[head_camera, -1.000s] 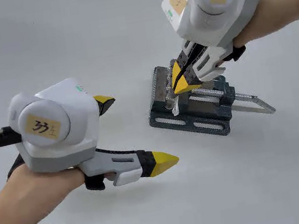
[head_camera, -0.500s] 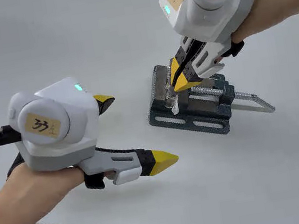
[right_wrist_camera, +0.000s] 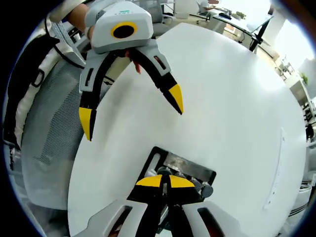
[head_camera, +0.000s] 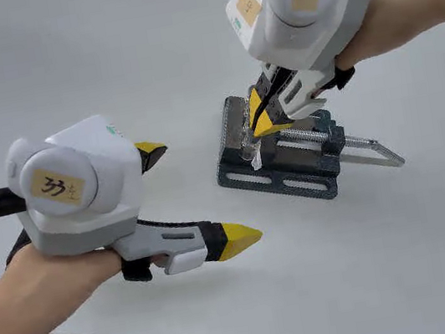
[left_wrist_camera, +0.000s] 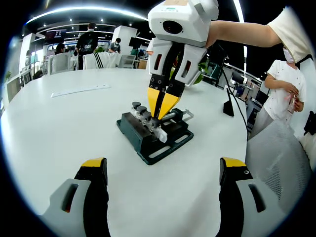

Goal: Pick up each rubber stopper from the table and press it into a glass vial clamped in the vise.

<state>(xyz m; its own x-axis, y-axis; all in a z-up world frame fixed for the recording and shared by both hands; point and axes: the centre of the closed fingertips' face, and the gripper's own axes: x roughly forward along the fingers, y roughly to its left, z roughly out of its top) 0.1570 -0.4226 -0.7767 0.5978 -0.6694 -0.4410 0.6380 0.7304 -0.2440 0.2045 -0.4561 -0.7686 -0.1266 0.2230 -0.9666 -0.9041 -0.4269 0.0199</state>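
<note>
Left tool (head_camera: 200, 193) "33" – jaws wide | right tool (head_camera: 262, 123) "34" – jaws closed over vise (head_camera: 292, 177)

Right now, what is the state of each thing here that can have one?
left tool, open, empty, above the table.
right tool, shut, tips down at the vials.
vials, upright in a row, several with dark stoppers.
vise, clamped on the vials.
</note>
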